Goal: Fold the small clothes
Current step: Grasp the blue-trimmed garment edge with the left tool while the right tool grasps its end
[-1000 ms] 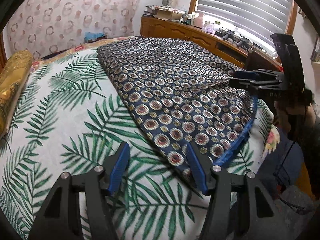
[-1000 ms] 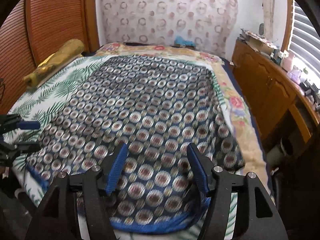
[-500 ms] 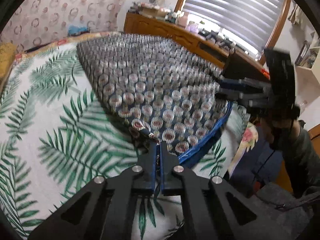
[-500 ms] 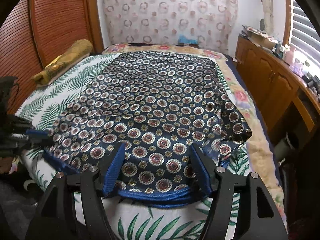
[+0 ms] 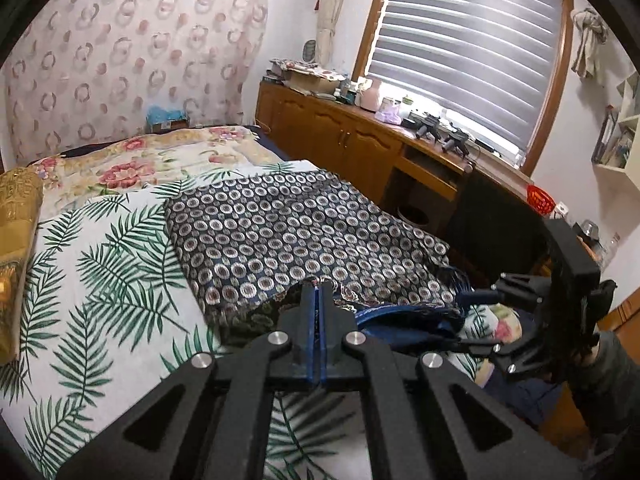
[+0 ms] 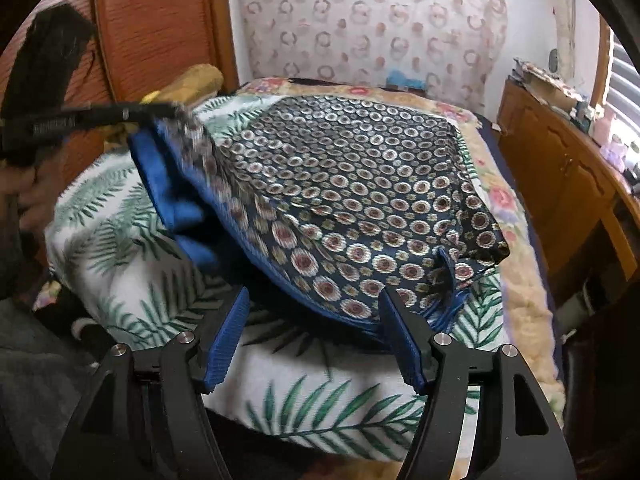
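Where flat before, garment [image 5: 304, 232] corner raised

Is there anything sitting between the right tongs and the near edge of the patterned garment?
Nothing visible. The right tongs stand open just short of the patterned garment, with only bare palm-leaf bedsheet between them. The left tongs are shut on its other corner, well off to the side.

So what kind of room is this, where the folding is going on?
Most likely a bedroom in a home. The patterned garment lies on a bed with a palm-leaf sheet, a low wooden cabinet cluttered with household items runs along the wall, and a window with slatted blinds sits above it.
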The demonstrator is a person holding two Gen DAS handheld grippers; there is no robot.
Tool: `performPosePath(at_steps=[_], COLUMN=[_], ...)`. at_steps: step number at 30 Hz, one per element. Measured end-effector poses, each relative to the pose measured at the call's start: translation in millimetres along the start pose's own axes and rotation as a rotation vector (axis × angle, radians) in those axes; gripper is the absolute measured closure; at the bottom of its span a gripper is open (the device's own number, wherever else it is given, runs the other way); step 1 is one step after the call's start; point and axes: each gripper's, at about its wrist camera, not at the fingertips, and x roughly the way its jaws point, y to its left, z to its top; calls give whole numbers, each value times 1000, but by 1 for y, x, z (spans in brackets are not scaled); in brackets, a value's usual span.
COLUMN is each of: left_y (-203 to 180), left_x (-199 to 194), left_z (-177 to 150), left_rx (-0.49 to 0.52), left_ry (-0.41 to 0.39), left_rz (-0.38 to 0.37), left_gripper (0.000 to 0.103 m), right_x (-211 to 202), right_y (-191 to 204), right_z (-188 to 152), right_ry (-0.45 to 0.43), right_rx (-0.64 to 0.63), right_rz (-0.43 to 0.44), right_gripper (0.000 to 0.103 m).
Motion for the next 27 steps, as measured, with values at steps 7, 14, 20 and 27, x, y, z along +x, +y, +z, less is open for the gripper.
performPosePath(at_steps=[7, 14, 20, 27], left_y=[11, 17, 26, 49], left_x=[9, 11, 8, 13], left_z=[2, 2, 10, 28], left_rx=[-30, -41, -37, -58], left_ry=[-3, -5, -16, -34], left_rz=[23, 27, 50, 91], left_gripper=[103, 103, 103, 103], right_x=[28, 34, 25, 21], right_y=[-15, -15, -32, -42], right_z=[3, 1, 25, 79], right_ry=[54, 57, -32, -167], right_rx=[-25, -88, -74, -59], right_rz=[-50, -64, -54, -61], right_gripper=[35, 47, 97, 99])
